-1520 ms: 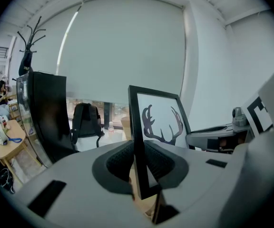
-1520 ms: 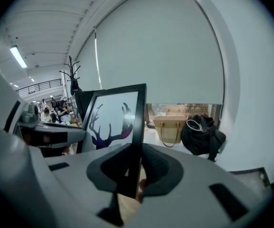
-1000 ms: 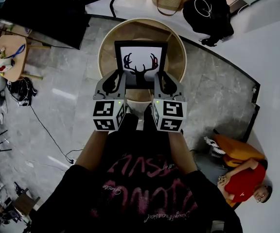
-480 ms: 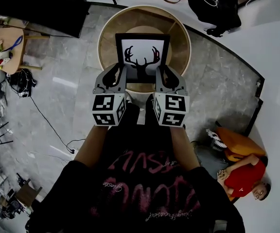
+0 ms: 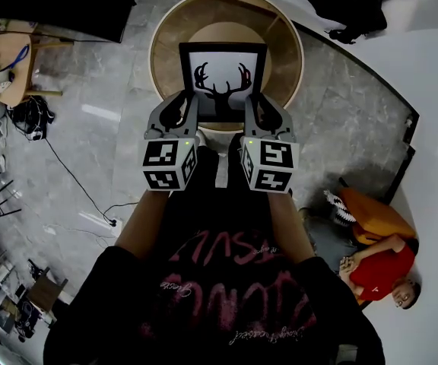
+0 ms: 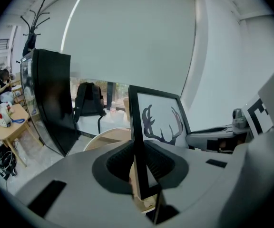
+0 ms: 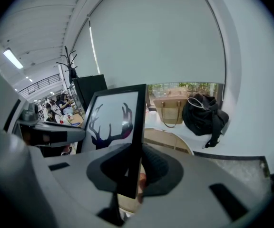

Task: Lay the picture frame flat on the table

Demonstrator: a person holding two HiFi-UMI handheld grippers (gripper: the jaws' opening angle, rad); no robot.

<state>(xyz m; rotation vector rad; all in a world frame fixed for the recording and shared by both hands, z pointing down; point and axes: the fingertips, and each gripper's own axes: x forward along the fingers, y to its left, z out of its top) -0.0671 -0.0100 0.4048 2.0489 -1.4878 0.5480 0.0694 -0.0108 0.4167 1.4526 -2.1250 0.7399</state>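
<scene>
One picture frame [image 5: 223, 78], one table [image 5: 281, 58], two hand-held grippers [image 5: 179, 111] [image 5: 258, 111]

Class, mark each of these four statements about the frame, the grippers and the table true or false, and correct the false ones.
1. The left gripper has its jaws shut on the picture frame. True.
2. The right gripper is open and empty. False: its jaws are shut on the frame's right edge.
3. The table is square. False: it is round.
4. The framed picture shows dark antlers on white. True.
</scene>
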